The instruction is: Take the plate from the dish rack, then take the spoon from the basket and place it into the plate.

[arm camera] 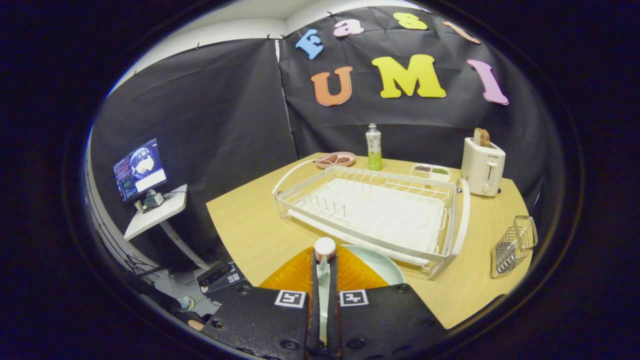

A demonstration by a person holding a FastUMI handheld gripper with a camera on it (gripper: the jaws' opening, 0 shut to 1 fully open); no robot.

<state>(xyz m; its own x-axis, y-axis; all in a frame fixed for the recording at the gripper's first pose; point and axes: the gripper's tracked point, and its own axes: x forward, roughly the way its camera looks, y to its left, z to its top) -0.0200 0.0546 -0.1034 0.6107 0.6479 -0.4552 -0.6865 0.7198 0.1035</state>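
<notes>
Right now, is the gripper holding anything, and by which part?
Yes. The gripper is shut on the spoon, fingers pressing its handle, bowl end sticking up just past the tips, above the plate.

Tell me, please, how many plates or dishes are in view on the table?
3: a pale plate just ahead of the gripper, which is shut on the spoon; a pink dish beyond the rack; a white tray beside the toaster.
</notes>
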